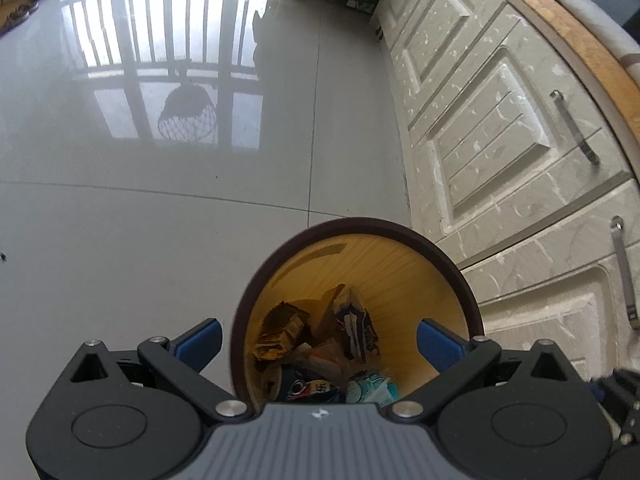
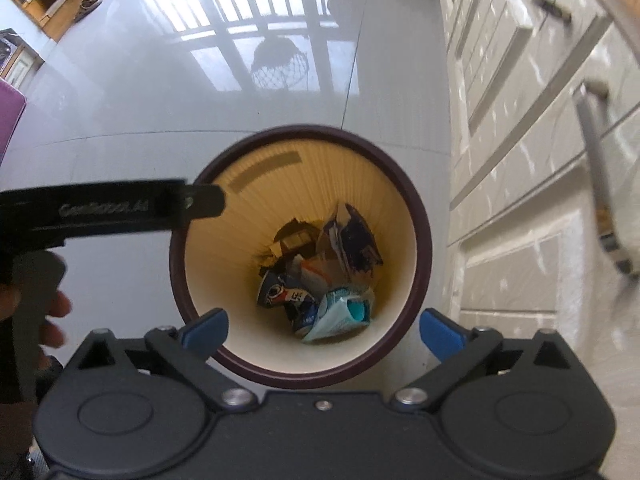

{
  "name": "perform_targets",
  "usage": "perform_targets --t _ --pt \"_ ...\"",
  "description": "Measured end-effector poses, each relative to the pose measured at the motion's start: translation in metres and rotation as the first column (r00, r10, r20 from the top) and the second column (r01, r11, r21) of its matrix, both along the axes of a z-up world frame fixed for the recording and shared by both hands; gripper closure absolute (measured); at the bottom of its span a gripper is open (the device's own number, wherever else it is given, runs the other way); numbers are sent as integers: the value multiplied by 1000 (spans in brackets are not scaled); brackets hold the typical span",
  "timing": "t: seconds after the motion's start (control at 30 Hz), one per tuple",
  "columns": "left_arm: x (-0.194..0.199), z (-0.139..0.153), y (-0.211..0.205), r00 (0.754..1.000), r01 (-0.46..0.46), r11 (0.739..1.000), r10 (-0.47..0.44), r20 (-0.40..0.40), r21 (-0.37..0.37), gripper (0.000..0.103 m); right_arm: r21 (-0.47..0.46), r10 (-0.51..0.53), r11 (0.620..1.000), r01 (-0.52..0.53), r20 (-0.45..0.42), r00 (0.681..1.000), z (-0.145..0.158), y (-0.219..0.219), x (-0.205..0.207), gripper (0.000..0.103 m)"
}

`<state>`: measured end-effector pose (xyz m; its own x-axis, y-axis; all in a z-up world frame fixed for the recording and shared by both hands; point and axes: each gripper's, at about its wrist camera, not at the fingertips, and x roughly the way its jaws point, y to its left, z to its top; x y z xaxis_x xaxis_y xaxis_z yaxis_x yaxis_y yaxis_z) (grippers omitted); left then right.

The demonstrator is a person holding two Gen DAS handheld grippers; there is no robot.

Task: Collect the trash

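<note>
You are holding both grippers, left gripper (image 1: 318,344) and right gripper (image 2: 324,330), jaws wide and empty, directly above the bin (image 2: 424,240); trash (image 2: 320,284) is lying at its bottom.

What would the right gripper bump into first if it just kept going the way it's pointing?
Probably the trash: the open right gripper points down into the waste bin, so it should first meet the teal packet on the pile. Depth is hard to judge; its fingers might clip the near rim.
</note>
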<state>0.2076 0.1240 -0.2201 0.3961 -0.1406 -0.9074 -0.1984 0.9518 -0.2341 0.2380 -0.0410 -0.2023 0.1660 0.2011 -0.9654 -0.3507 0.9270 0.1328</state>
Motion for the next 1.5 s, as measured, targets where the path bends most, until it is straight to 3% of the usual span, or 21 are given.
perform_targets --t 0.27,0.57,1.0,1.5 --pt "-18 45 11 1000 11 997 -13 26 81 1 37 -23 999 20 83 996 45 1 -7 0" --pt "-48 108 27 995 -5 994 -7 104 110 1 65 -23 998 12 165 986 100 1 -24 0" --pt "-94 189 9 979 15 987 -46 197 158 1 72 -86 995 68 287 954 174 -40 -62 0" --pt "-154 232 -35 956 43 969 -111 272 245 1 88 -148 989 123 397 906 212 -89 -126 0"
